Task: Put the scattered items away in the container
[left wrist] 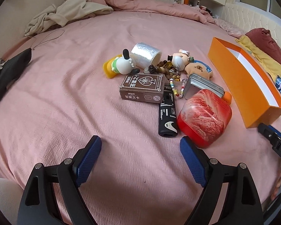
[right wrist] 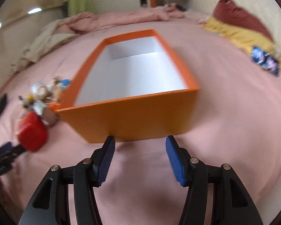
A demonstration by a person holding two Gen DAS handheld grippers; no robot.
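An orange box [right wrist: 133, 120] with a white empty inside stands on the pink bed; it also shows in the left wrist view [left wrist: 239, 86]. Left of it lies a pile: a red marbled case [left wrist: 204, 116], a black device [left wrist: 167, 116], a brown card box [left wrist: 142, 88], a tape roll [left wrist: 146, 54], a white dog figure [left wrist: 121, 63], a silver tin [left wrist: 202, 86], beads and plush toys. My left gripper [left wrist: 140, 146] is open and empty just in front of the pile. My right gripper [right wrist: 140, 146] is open and empty, right before the box's near wall.
A rumpled pink duvet [left wrist: 140, 3] and beige clothes [left wrist: 69, 11] lie at the far side. A dark red and yellow pillow [left wrist: 266, 45] and photo cards [right wrist: 265, 61] lie right of the box. A black cloth [left wrist: 7, 75] lies at the left.
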